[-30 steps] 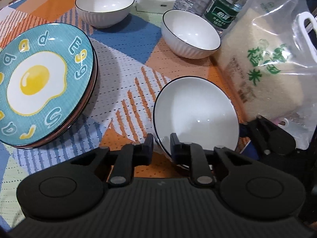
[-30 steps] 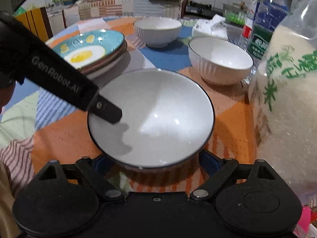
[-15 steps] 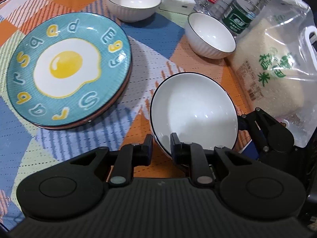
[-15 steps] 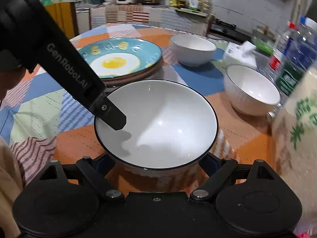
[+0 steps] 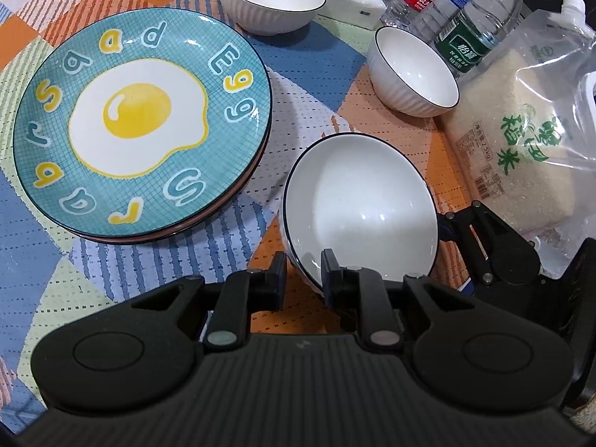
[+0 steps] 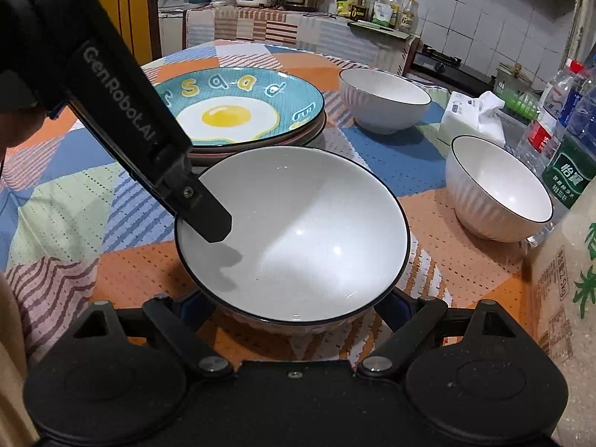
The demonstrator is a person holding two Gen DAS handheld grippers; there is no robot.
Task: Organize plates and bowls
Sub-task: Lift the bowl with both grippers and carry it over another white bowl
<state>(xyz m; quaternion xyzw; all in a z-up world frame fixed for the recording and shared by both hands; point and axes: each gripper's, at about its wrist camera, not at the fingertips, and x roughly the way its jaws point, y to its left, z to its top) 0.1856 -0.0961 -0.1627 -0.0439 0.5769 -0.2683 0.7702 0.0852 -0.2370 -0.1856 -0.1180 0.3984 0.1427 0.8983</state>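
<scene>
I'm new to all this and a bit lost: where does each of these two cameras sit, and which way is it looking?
Left wrist view: sits on the left claw, looking steeply down at the table; its fingers pinch the near bowl rim.
Right wrist view: sits on the right claw, looking across the table toward a kitchen counter; its fingers flank that bowl's underside.
Shared: the bowl, the egg plate, two farther bowls, the rice bag, and each other's claw.

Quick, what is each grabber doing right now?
Left gripper: shut on the rim of the white bowl.
Right gripper: jaws wide around the same bowl; whether it grips cannot be told.
</scene>
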